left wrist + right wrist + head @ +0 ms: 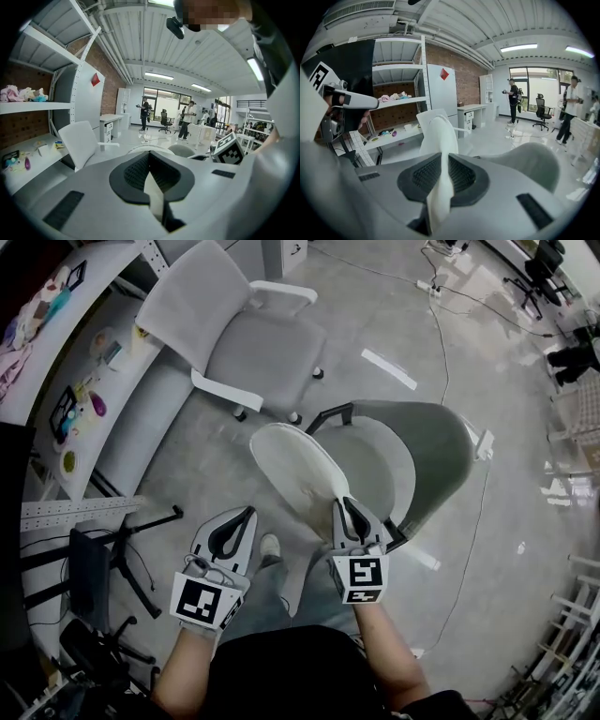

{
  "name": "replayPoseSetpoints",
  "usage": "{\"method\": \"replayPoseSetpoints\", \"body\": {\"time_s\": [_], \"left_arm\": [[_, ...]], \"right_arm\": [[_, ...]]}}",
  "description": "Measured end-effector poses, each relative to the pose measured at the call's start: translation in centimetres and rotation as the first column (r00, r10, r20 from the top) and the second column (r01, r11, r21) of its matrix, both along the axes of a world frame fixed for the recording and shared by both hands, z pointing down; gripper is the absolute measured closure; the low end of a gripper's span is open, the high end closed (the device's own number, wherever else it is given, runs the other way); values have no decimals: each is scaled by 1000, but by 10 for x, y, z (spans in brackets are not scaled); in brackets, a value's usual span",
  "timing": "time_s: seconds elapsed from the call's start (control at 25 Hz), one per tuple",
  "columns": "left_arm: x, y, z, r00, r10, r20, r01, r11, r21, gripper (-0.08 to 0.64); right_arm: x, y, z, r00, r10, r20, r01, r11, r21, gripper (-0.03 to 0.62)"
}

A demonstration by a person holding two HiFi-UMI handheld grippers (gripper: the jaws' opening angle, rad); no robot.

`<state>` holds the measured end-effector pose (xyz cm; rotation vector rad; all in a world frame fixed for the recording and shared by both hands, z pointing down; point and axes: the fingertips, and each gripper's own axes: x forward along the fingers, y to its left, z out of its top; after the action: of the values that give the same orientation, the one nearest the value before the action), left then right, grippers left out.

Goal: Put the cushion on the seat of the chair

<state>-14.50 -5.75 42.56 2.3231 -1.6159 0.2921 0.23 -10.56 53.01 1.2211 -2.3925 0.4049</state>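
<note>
A round white cushion (292, 468) stands tilted on edge above the seat of the grey-green chair (380, 460). My right gripper (343, 505) is shut on its near rim. In the right gripper view the cushion (440, 136) rises as a pale band out of the right gripper (443, 161), with the chair's back (527, 161) to the right. My left gripper (246, 514) hangs to the left of the cushion, apart from it. It is shut with nothing in it. From the left gripper (150, 164) the cushion's edge (149, 148) shows just ahead.
A white office chair (239, 338) stands further out on the left. A white shelf (70, 381) with small items runs along the far left, with a black stand (122, 554) on the floor below it. A cable (441, 334) crosses the floor. My shoe (270, 545) is near the cushion.
</note>
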Motion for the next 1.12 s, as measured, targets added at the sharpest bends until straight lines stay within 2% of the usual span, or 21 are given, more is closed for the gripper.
{"method": "replayPoseSetpoints", "body": {"time_s": [0.4, 0.64, 1.12], "left_arm": [[-1, 27, 55, 998, -54, 17, 55, 994, -91, 555], [1, 39, 81, 998, -55, 31, 59, 988, -142, 555], [16, 44, 116, 998, -68, 6, 68, 977, -204, 555]], "right_arm": [[13, 2, 83, 999, 34, -25, -36, 994, -100, 538], [17, 2, 126, 998, 63, -17, -65, 984, -163, 538], [40, -27, 188, 993, 91, -77, -104, 977, -184, 538]]}}
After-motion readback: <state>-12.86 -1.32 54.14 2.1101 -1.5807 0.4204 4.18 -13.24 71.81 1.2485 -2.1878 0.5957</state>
